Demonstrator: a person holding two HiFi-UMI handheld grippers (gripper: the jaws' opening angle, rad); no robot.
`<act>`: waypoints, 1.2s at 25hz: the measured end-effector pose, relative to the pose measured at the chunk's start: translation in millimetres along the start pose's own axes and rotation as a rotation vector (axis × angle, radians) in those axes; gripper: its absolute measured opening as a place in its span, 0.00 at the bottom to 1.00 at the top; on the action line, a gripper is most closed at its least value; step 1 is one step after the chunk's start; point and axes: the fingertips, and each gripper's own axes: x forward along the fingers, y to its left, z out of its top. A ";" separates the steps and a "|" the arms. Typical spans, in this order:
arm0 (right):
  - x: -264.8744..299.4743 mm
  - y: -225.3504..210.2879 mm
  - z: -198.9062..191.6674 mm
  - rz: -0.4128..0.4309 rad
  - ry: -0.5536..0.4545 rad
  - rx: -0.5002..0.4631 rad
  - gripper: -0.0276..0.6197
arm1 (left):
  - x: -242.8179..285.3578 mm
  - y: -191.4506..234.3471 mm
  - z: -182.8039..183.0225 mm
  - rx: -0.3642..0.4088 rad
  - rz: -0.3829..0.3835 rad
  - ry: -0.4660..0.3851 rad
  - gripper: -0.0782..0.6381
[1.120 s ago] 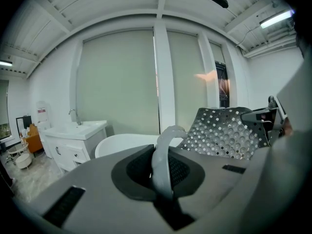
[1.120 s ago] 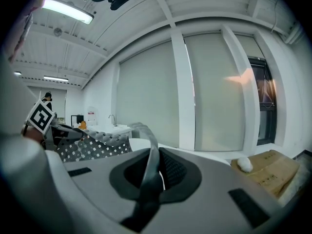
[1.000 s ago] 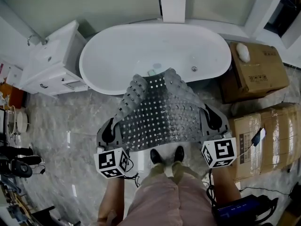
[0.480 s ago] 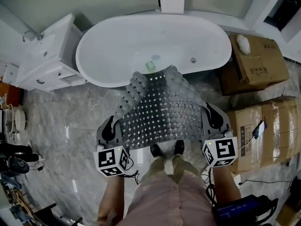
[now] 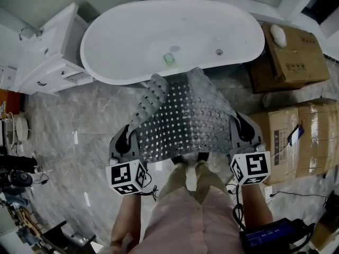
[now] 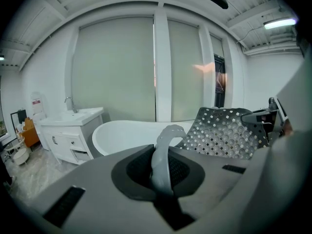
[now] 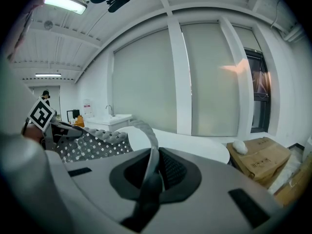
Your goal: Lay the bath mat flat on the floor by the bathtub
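mat (image 5: pixel 183 115) slung between left gripper (image 5: pixel 128 137) and right gripper (image 5: pixel 242 134), each clamped on a near corner | free end hangs tubward, seemingly short of tub (image 5: pixel 169 36) rim

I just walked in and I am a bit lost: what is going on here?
A person holds a grey bath mat spread between two grippers: the left gripper and the right gripper are each shut on one edge. The mat is up in the air in front of the bathtub, not yet laid on the floor.
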 end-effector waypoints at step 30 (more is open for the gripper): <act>13.0 6.9 -48.1 0.005 0.094 0.008 0.09 | 10.4 13.3 -48.8 -0.014 -0.002 0.088 0.16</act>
